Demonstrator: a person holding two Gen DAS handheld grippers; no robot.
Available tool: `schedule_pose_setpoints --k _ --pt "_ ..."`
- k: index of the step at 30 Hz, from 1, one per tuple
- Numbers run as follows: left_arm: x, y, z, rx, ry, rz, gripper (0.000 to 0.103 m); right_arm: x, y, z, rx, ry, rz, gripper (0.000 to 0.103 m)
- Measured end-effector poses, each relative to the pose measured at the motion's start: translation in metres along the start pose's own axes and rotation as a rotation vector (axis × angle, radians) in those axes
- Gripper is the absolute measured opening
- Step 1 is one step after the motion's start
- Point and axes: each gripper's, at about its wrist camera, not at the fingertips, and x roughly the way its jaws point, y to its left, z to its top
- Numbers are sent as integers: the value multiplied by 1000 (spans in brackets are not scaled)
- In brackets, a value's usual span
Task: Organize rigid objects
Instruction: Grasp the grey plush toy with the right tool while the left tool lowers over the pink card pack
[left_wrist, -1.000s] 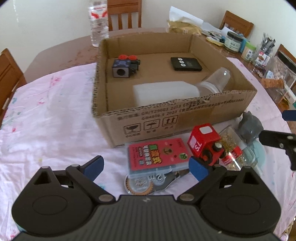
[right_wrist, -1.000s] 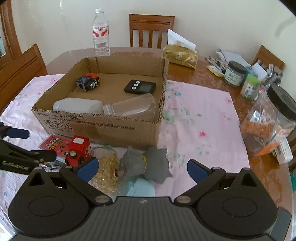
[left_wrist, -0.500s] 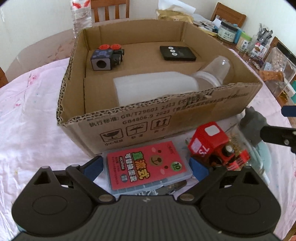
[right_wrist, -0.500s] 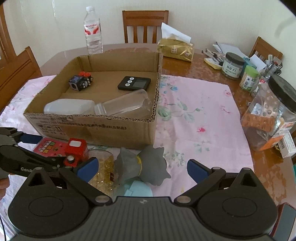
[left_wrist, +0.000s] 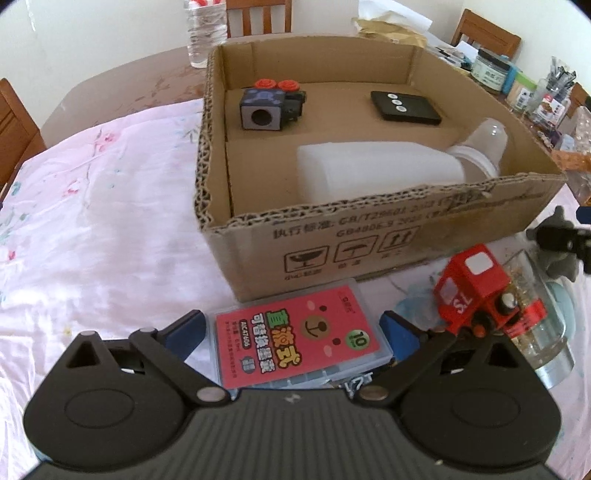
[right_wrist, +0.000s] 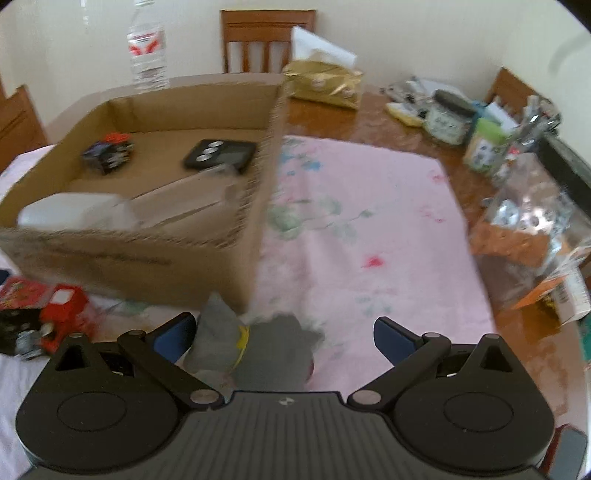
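Observation:
An open cardboard box holds a black cube toy, a black timer and a white plastic bottle. In front of it lie a clear case with a red label, a red toy truck and a glass jar of gold beads. My left gripper is open, its fingers on either side of the red-label case. My right gripper is open, with a grey plush toy between its fingers. The box and truck show at left in the right wrist view.
A water bottle stands behind the box. A tissue pack, jars and a snack bag crowd the table's right side. Wooden chairs surround the table. A pink floral cloth covers the table.
My left gripper moved forward and down so its fingers now flank the red-label case. My right gripper moved forward and down over the grey plush toy.

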Motion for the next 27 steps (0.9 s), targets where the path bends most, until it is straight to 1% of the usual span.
schedule_pose_setpoints --k 3,7,11,13,15,17,19,21,24,27 --pt "2 -2 0 6 -1 12 100 4 -2 2 22 32 19 103" --pt "3 -2 0 6 -2 18 100 9 9 -5 4 46 1 103" --pt "5 -2 2 4 0 19 100 10 9 -15 -2 60 -8 103" --pt "6 -2 3 3 0 20 100 10 4 -18 -6 56 -42 103" --pt "6 -1 4 1 -1 21 100 10 -7 -19 16 52 -38 103" --pt "6 -1 4 -3 -2 24 100 12 -16 -20 39 50 -15 103" --pt "7 -2 5 -5 -2 26 100 19 -18 -20 41 88 -1 103" --pt "7 -2 5 -10 -3 28 100 19 -14 -21 12 73 -8 103" --pt "7 -3 5 -19 -11 35 101 19 -15 -21 28 66 -2 103" --pt "5 -2 1 -29 -27 39 103 17 -15 -28 21 24 0 103"
